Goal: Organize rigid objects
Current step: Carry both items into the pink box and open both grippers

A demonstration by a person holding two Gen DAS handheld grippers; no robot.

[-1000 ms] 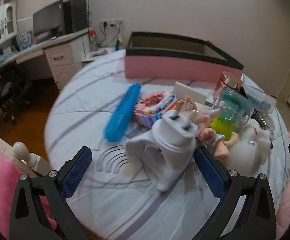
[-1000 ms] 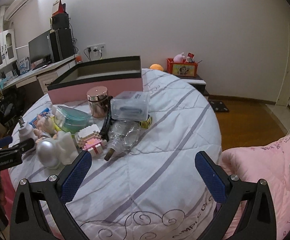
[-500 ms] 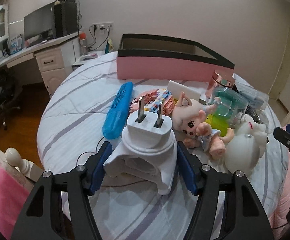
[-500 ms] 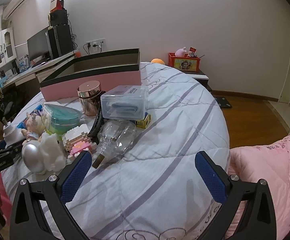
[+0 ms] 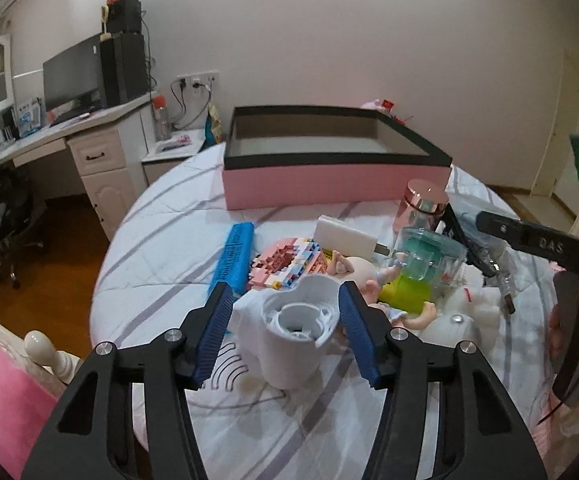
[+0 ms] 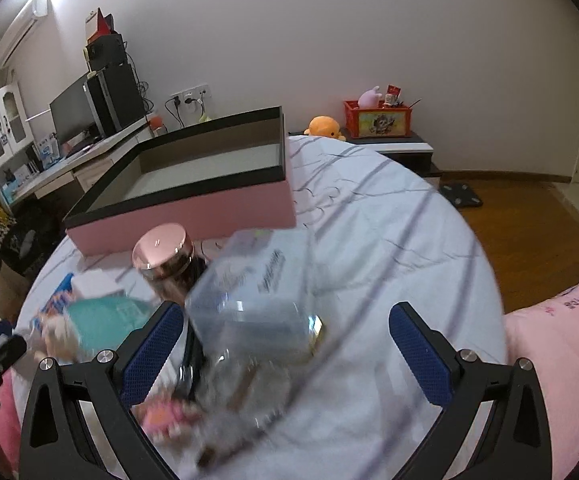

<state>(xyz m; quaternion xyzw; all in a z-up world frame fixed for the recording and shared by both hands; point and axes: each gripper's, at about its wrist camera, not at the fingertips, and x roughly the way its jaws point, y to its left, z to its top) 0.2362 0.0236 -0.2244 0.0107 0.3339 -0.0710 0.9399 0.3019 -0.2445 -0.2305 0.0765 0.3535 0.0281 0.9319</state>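
While left gripper (image 5: 285, 316) closes on white adapter (image 5: 295, 340), right gripper (image 6: 285, 356) gapes over striped bed (image 6: 389, 240); desk (image 5: 69, 136) behind.

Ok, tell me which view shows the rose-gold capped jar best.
The left wrist view: the jar stands sharp before the pink box. The right wrist view shows its cap from above, closer but motion-blurred.

The left gripper (image 5: 285, 316), wide open around the white plug adapter (image 5: 295, 338) a second ago, is closing its jaws on it, the blue pads (image 5: 215, 330) now against its sides; the adapter has tipped, its prongs turned away and its hollow underside facing the camera; the right gripper (image 6: 283, 354), jaws as wide as before, has swept over the bedspread to the clear plastic box (image 6: 257, 284), which now lies blurred between its fingers.
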